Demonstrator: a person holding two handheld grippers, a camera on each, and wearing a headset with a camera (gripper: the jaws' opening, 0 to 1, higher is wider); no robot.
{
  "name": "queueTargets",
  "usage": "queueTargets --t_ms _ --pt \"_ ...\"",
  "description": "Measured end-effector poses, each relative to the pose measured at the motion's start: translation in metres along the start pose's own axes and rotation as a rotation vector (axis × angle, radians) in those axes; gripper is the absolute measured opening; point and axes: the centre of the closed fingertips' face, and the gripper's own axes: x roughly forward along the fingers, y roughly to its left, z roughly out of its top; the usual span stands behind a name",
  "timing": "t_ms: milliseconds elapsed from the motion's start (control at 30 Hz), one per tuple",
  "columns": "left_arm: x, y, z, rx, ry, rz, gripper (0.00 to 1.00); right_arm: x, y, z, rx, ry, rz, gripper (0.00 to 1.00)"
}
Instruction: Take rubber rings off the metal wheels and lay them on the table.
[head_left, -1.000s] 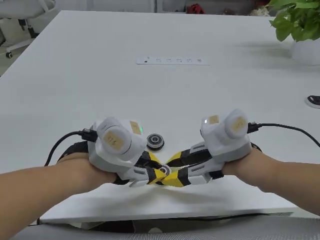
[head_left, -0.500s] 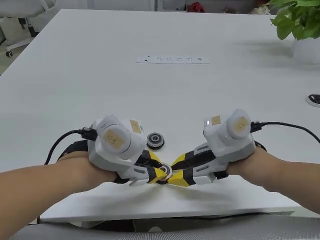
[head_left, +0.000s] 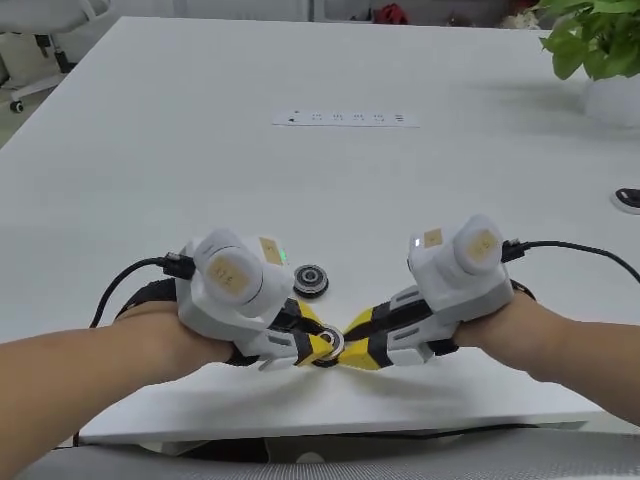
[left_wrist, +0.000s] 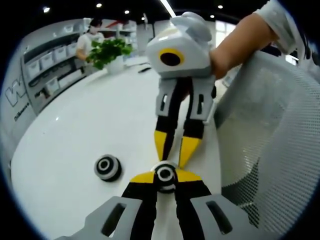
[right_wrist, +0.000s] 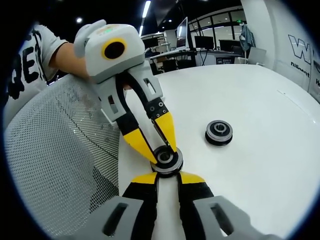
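A small metal wheel with a black rubber ring (head_left: 329, 345) is held just above the table's near edge, where both grippers' yellow tips meet. My left gripper (head_left: 317, 344) comes in from the left and is shut on the wheel (left_wrist: 165, 176). My right gripper (head_left: 346, 350) faces it from the right, shut on the ring at the wheel's rim (right_wrist: 166, 160). A second ringed wheel (head_left: 310, 281) lies flat on the white table (head_left: 300, 180) just beyond them; it also appears in the gripper views (left_wrist: 107, 167) (right_wrist: 219, 132).
A white power strip (head_left: 345, 120) lies mid-table. A potted plant (head_left: 595, 40) stands at the far right, and a small dark object (head_left: 628, 198) sits at the right edge. A white mesh chair (left_wrist: 270, 125) is close behind the grippers, and cables trail from both.
Both grippers stay clamped on the same wheel at the table's near edge. The right gripper has shifted slightly to the right.
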Motion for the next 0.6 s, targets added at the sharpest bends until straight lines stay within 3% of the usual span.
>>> queueTargets --t_ms 600 --pt "-0.0003 0.0003 -0.0002 -0.001 0.005 0.007 0.13 -0.0012 -0.0001 -0.0018 0.01 0.018 -0.011 0.03"
